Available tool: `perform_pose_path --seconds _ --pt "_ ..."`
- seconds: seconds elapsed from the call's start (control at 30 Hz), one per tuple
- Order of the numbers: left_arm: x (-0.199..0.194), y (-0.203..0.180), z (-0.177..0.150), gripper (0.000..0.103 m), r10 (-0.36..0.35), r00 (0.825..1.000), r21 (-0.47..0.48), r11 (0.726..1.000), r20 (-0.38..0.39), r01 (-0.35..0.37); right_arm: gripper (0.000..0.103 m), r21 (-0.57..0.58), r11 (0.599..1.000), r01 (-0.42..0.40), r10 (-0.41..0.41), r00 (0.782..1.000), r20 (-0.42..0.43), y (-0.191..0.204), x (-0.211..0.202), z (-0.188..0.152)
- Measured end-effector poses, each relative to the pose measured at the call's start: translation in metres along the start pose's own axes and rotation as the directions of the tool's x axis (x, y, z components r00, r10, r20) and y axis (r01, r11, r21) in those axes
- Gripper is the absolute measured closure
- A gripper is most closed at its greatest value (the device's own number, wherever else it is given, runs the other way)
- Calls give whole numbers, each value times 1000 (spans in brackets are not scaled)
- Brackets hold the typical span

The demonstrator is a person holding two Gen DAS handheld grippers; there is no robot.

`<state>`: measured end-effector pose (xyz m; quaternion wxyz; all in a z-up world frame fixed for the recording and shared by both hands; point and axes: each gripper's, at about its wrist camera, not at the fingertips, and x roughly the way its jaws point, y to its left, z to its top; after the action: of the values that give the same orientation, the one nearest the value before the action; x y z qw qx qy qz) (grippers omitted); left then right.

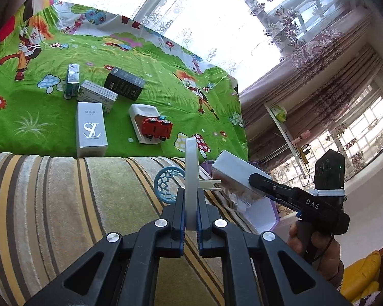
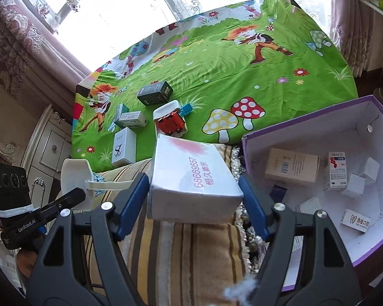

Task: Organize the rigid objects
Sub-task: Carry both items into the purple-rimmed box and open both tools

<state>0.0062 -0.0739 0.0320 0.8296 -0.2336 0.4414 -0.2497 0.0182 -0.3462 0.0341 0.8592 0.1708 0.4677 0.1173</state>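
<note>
My left gripper (image 1: 191, 191) is shut on the edge of a white toy backboard (image 1: 192, 168) with a blue hoop (image 1: 168, 185). In the right wrist view the backboard (image 2: 75, 176) hangs at the left, above the striped cushion. My right gripper (image 2: 192, 178) is shut on a silver box (image 2: 191, 178) printed with red digits, its blue pads (image 2: 132, 199) against both sides. The same box (image 1: 233, 176) shows in the left wrist view, held above a purple storage box (image 2: 370, 117) that has several small cartons inside.
A table under a green cartoon cloth (image 2: 229, 76) carries a silver SL box (image 1: 91, 130), a red toy car (image 1: 156, 127) on a white tray, a black box (image 1: 125, 84) and two green-white cartons (image 1: 97, 95). A striped sofa cushion (image 1: 63, 204) lies below both grippers.
</note>
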Motion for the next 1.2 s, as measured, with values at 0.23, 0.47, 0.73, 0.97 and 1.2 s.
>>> perform_pose_path --seconds 0.23,0.47,0.73,0.97,1.2 --pt "18 -27 -8 96 -22 999 72 997 -49 26 28 35 997 67 -68 997 38 -28 -26 -7" --pt "38 -57 -18 96 -50 993 146 987 -111 66 28 54 983 174 -178 981 77 -52 -48 -12" --pt "58 -90 -30 94 -123 972 214 963 -200 166 28 102 952 287 -297 950 98 -83 -73 -19" --pt "60 -97 -35 60 -144 965 230 954 -218 194 28 161 913 376 -391 918 72 -111 -86 -25" --pt "71 -116 -41 52 -160 950 290 927 -269 238 28 191 907 375 -390 919 47 -120 -88 -28"
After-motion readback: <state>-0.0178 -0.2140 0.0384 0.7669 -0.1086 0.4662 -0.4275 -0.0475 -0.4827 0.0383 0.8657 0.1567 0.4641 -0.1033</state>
